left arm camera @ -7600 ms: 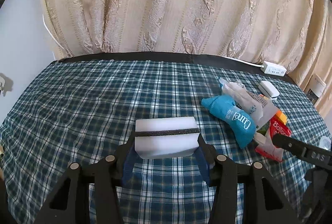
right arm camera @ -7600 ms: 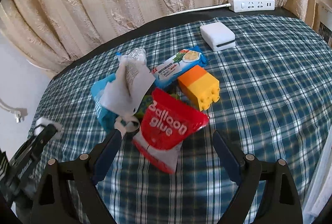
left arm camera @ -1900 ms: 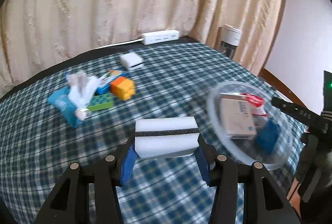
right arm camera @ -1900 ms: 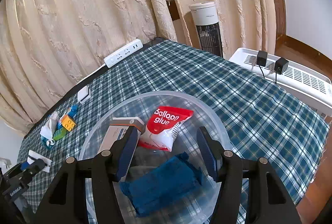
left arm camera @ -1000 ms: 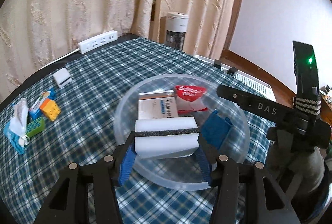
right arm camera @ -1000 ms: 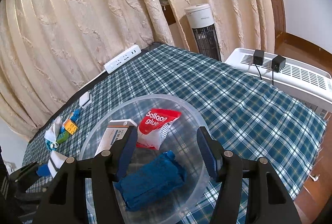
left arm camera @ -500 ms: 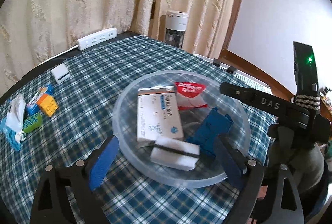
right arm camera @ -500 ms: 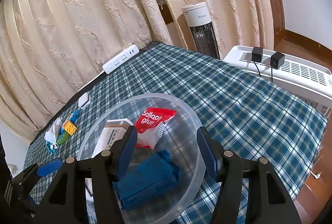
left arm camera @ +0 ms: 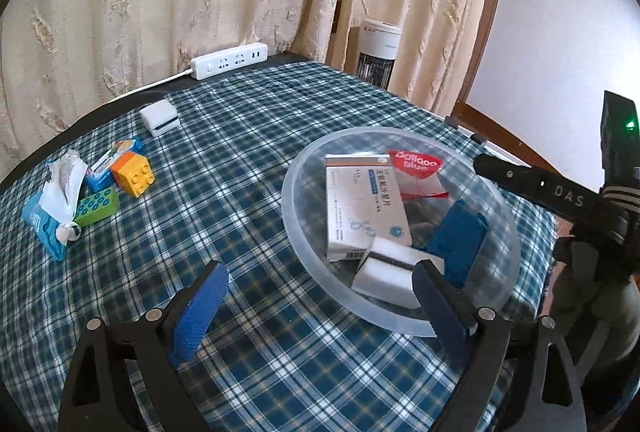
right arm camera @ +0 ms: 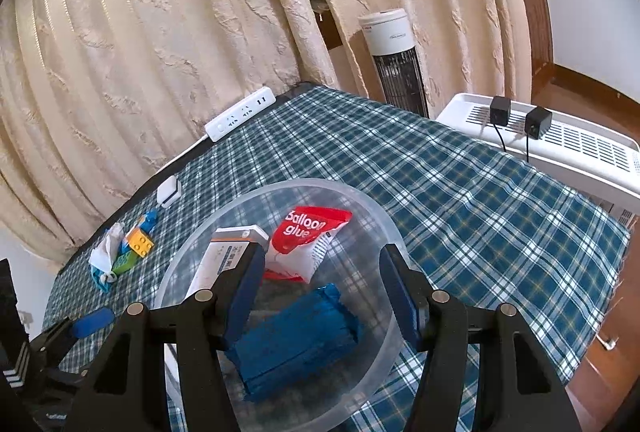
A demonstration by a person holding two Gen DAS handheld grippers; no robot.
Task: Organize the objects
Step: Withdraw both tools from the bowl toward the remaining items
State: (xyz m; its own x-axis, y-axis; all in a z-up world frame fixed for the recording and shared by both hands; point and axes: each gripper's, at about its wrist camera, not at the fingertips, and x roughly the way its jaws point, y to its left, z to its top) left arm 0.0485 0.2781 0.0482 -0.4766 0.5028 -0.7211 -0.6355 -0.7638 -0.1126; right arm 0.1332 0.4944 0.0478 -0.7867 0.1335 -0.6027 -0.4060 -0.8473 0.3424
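Left wrist view: the left gripper (left arm camera: 320,296) stands wide apart with nothing between its blue pads (left arm camera: 200,306), poised above the near rim of the clear plastic bowl (left arm camera: 298,232). The white sponge (left arm camera: 386,274), a white block with a thin dark band across it, lies released inside the bowl against its near wall, tilted, its upper corner touching the white medicine box (left arm camera: 362,206). Beside the box lie a red "Balloon glue" packet (left arm camera: 418,172) towards the bowl's far side and a blue folded cloth (left arm camera: 458,238) to the right of the sponge. The bowl sits towards the right edge of the plaid-covered table (left arm camera: 240,160). Near the table's left edge lies a loose cluster: an orange-yellow brick (left arm camera: 134,176), a green brick (left arm camera: 96,207), a crumpled white wrapper (left arm camera: 64,188) on a blue pouch (left arm camera: 42,228). A small white box (left arm camera: 159,117) and a power strip (left arm camera: 228,60) lie by the far edge.

Right wrist view: the right gripper (right arm camera: 322,292) hangs over the bowl (right arm camera: 384,228), its jaws partly apart and grasping nothing; the cloth (right arm camera: 296,340) and the glue packet (right arm camera: 308,242) lie below them. The sponge is hidden here.
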